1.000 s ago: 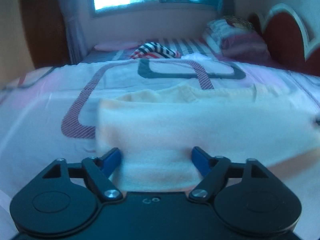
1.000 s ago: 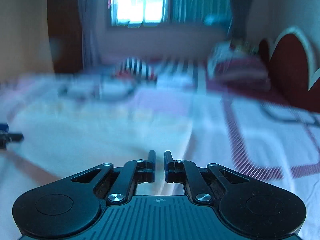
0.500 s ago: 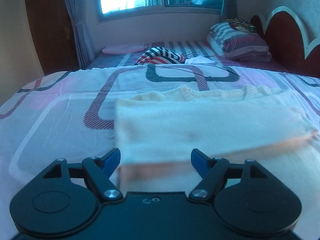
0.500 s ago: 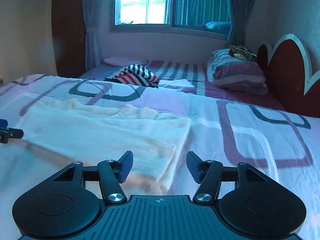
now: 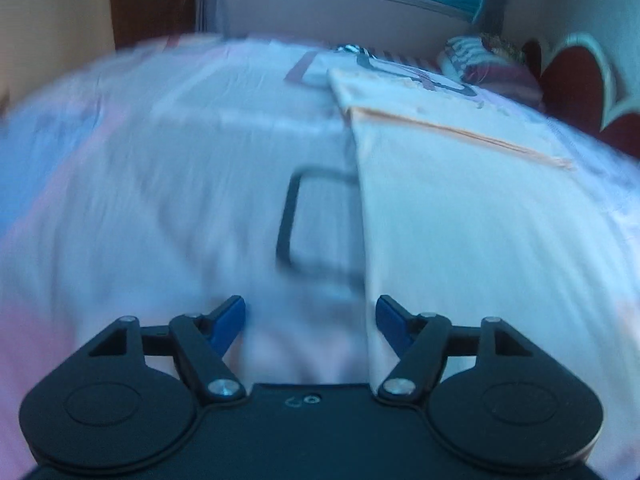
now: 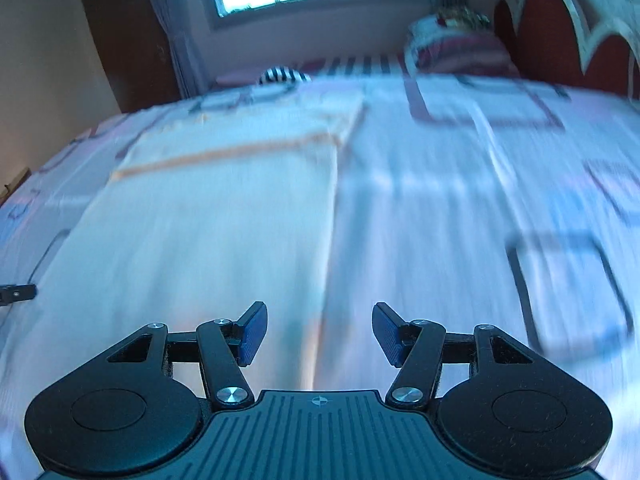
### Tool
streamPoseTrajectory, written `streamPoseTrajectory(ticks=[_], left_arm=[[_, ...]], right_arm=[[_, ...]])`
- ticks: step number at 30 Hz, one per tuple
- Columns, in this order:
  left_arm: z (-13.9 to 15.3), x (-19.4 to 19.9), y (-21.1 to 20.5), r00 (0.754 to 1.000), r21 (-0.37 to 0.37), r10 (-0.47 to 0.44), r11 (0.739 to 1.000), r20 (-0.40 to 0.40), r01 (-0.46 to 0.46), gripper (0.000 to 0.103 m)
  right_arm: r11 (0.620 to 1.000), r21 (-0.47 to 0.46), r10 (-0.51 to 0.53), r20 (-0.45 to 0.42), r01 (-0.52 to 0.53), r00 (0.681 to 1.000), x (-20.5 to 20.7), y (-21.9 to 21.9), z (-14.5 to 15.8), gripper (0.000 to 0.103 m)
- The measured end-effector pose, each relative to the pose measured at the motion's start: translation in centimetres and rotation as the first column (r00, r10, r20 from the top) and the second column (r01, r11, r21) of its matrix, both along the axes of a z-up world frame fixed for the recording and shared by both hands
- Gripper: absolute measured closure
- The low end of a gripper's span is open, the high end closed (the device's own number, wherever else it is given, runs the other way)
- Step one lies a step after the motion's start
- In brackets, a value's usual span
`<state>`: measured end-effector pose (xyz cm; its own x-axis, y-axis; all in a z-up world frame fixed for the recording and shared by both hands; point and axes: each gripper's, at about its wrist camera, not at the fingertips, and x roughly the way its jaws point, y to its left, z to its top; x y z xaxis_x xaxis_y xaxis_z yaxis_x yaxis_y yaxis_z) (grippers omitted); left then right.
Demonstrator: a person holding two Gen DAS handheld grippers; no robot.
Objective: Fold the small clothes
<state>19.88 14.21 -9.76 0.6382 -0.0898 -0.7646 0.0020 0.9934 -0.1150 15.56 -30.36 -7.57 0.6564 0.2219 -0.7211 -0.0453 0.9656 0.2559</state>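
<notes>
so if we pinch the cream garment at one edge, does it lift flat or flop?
Likely flops: the cream garment lies thin and limp, following the bedspread. Probably light for its size. The orange-trimmed fold may slide open when lifted.

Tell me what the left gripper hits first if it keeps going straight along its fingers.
Probably the bedsheet: the left gripper, jaws closing on nothing, points down at bare sheet just beside the folded cream garment's left edge. Motion blur makes depth uncertain; it could clip that edge.
</notes>
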Motion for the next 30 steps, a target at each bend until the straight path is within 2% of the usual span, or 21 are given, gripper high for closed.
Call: streamPoseTrajectory(ticks=[2, 3, 5, 6, 8, 10, 13, 17, 20, 22, 23, 24, 25, 26, 28, 29, 30], left_arm=[[0.2, -2.2, 0.8, 1.000, -0.085, -0.025, 0.996, -0.003, 0.025, 0.034], [0.3, -3.0, 1.4, 0.999, -0.150, -0.041, 0.988, -0.008, 0.039, 0.034], [0.1, -3.8, 2.5, 0.998, -0.274, -0.060, 0.960, -0.022, 0.052, 0.036], [-0.1, -4.0, 2.9, 0.997, -0.321, -0.068, 0.946, -0.030, 0.054, 0.040], [-0.7, -4.3, 3.4, 0.996, -0.404, -0.073, 0.914, -0.060, 0.042, 0.045], [-1.3, -4.6, 3.3, 0.993, -0.471, -0.092, 0.881, -0.074, 0.046, 0.048], [-1.8, -5.1, 2.6, 0.991, -0.501, -0.108, 0.864, -0.075, 0.057, 0.049], [-3.0, -5.9, 2.3, 0.989, -0.562, -0.119, 0.825, -0.086, 0.050, 0.056], [-3.4, -5.5, 2.6, 0.989, -0.592, -0.115, 0.805, -0.097, 0.035, 0.060], [-3.5, -5.1, 2.6, 0.987, -0.589, -0.121, 0.807, -0.103, 0.038, 0.068], [-3.5, -5.1, 2.5, 0.987, -0.577, -0.124, 0.816, -0.105, 0.041, 0.070], [-3.5, -5.0, 2.3, 0.987, -0.558, -0.126, 0.828, -0.104, 0.047, 0.078], [-3.5, -5.0, 2.2, 0.987, -0.537, -0.124, 0.842, -0.102, 0.050, 0.096], [-3.3, -5.4, 2.3, 0.988, -0.525, -0.116, 0.850, -0.100, 0.046, 0.100], [-2.6, -5.8, 3.0, 0.995, -0.575, -0.093, 0.817, -0.044, 0.051, 0.100], [-1.9, -6.1, 3.2, 0.996, -0.582, -0.094, 0.810, -0.007, 0.073, 0.100], [-1.4, -6.4, 3.2, 0.995, -0.566, -0.100, 0.819, 0.026, 0.097, 0.100]], right_arm=[[0.998, 0.050, -0.023, -0.035, 0.024, 0.999, -2.4, -0.4, -0.5, 0.044], [0.996, 0.081, -0.041, -0.059, 0.046, 0.997, -3.3, -0.8, -0.7, 0.045], [0.985, 0.145, -0.079, -0.092, 0.092, 0.993, -4.8, -1.5, -1.0, 0.048], [0.977, 0.186, -0.086, -0.101, 0.104, 0.991, -5.4, -1.8, -1.0, 0.048], [0.958, 0.263, -0.087, -0.122, 0.117, 0.989, -6.3, -2.1, -0.9, 0.048], [0.949, 0.290, -0.085, -0.132, 0.120, 0.988, -7.3, -1.7, -0.9, 0.048], [0.935, 0.336, -0.068, -0.137, 0.111, 0.988, -8.6, -0.9, -0.8, 0.049], [0.906, 0.410, -0.047, -0.149, 0.105, 0.988, -10.2, -0.2, -1.2, 0.064], [0.865, 0.480, -0.075, -0.166, 0.147, 0.983, -10.4, -1.2, -1.7, 0.074], [0.828, 0.526, -0.112, -0.183, 0.194, 0.977, -10.1, -2.3, -2.2, 0.077], [0.819, 0.535, -0.120, -0.192, 0.207, 0.974, -9.6, -2.6, -2.4, 0.085], [0.821, 0.532, -0.116, -0.198, 0.206, 0.973, -9.4, -2.7, -2.5, 0.098], [0.832, 0.519, -0.101, -0.203, 0.195, 0.974, -9.1, -2.5, -2.4, 0.099], [0.847, 0.500, -0.092, -0.200, 0.183, 0.975, -9.0, -2.3, -2.2, 0.100], [0.840, 0.517, -0.098, -0.156, 0.166, 0.983, -9.6, -2.6, -1.4, 0.100], [0.824, 0.546, -0.105, -0.118, 0.153, 0.987, -10.0, -3.0, -0.7, 0.100], [0.815, 0.563, -0.110, -0.083, 0.137, 0.991, -10.4, -3.4, -0.1, 0.100]])
